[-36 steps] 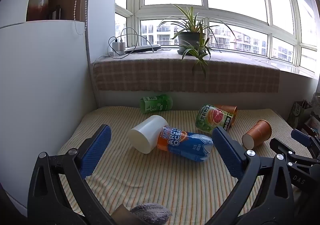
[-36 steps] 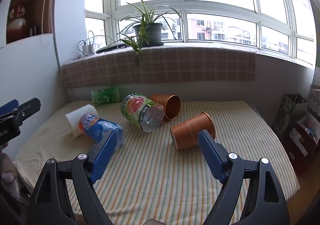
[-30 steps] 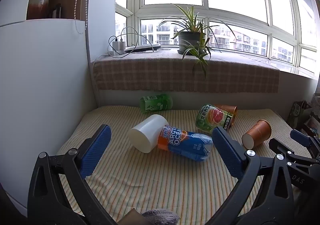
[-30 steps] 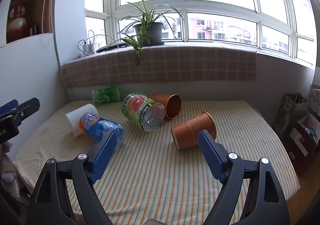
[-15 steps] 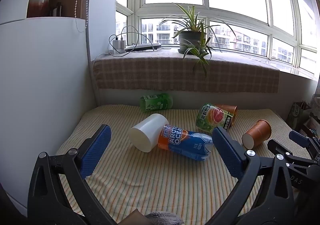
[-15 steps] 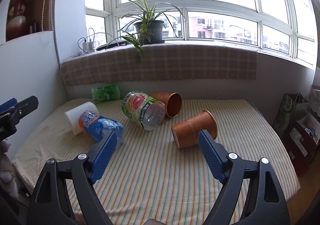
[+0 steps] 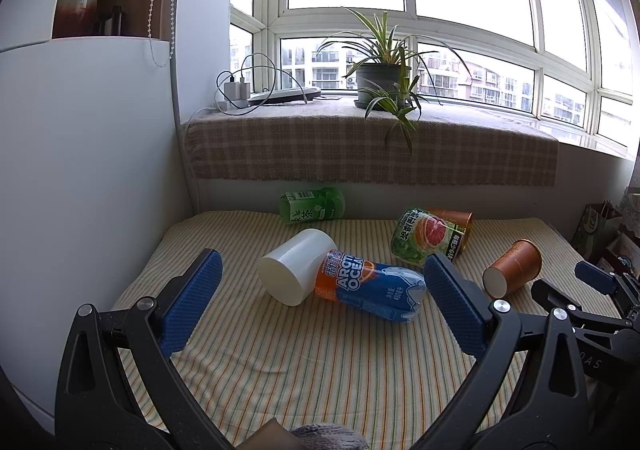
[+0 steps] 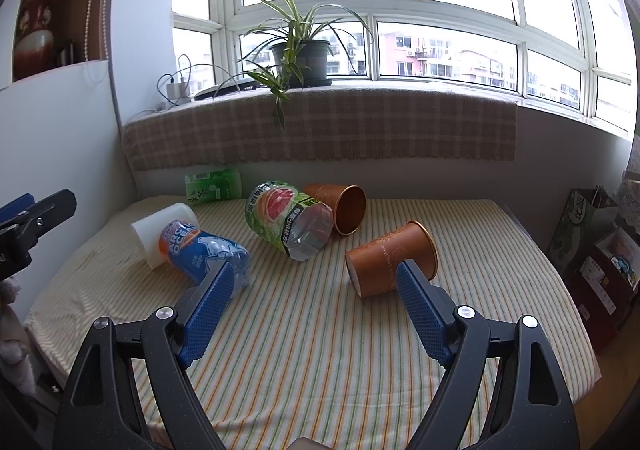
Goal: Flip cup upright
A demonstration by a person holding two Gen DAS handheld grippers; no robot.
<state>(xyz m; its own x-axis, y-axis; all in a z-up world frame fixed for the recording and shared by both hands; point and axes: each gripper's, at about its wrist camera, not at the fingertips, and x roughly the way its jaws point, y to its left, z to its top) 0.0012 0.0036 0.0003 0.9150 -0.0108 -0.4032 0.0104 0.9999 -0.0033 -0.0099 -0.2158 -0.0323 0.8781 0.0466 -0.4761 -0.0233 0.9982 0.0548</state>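
Claws first: we hold the right gripper (image 8: 314,282) spread wide with nothing between its blue pads (image 8: 208,308), low over the near part of the striped mattress (image 8: 320,350). Just past its right fingertip lies the nearest copper paper cup (image 8: 390,260), on its side, base toward us and mouth pointing to the far right. A second copper cup (image 8: 342,206) lies farther back, also on its side, its open mouth turned toward us; it touches the grapefruit-label bottle (image 8: 288,218) that lies tilted beside it. To the left, beyond our left fingertip, the blue Arctic Ocean bottle (image 8: 200,248) rests on its side against a tipped white cup (image 8: 160,228). A green tea bottle (image 8: 214,184) lies along the mattress's far edge, under the plaid-covered sill (image 8: 320,126), where a potted spider plant (image 8: 298,58) stands.

Our left gripper (image 7: 320,276) is likewise released, its pads (image 7: 190,302) wide apart and empty, above the near left part of the mattress (image 7: 300,370). Between its fingers, farther out, we see the white cup (image 7: 294,266) touching the Arctic Ocean bottle (image 7: 370,286). The near copper cup (image 7: 512,272) shows to the right, well apart from this claw, and the right gripper's tip (image 7: 596,276) pokes in at the right edge.
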